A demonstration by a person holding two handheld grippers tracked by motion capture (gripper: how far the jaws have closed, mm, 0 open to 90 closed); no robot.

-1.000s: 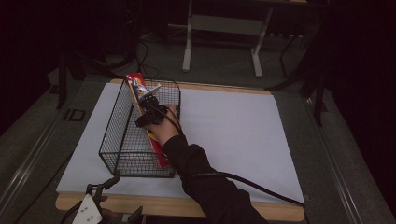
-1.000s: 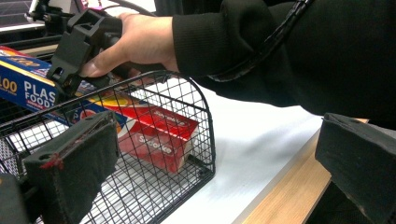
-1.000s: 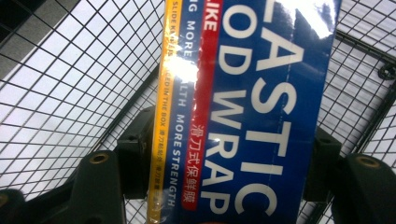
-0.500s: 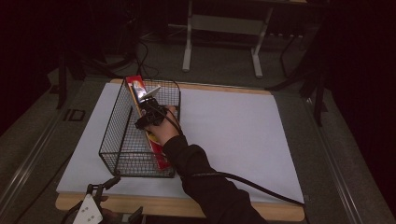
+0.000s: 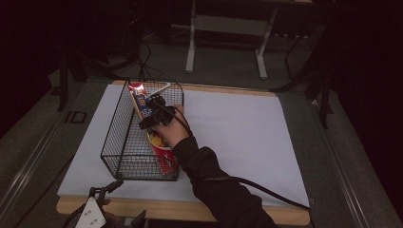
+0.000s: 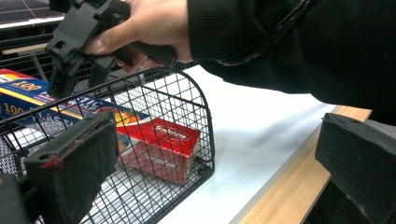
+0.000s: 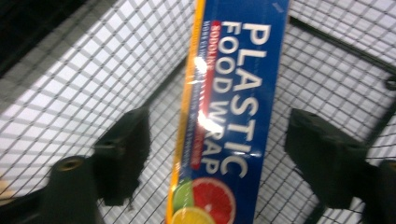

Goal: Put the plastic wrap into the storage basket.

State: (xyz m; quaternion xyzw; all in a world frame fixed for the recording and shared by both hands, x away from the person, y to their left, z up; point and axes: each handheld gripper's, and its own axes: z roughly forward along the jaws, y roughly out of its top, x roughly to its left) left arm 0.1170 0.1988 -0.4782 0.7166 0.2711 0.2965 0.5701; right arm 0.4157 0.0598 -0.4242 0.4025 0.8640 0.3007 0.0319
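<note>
Both jaws of the right gripper (image 7: 215,163) have just been opening, freeing the plastic food wrap box (image 7: 233,112) between them; wire basket (image 5: 124,142) walls surround it. Left gripper (image 6: 210,172) waits open beside the worktop (image 5: 237,128).

Inside the wire basket (image 5: 124,151), the right gripper (image 7: 217,154) is letting go of the plastic food wrap box (image 7: 233,107): its jaws, clamped on the carton a second ago, have just been opening and are now standing clear on either side of it. The box is resting against the basket's right wall, its far end sitting slightly lower than before.
</note>
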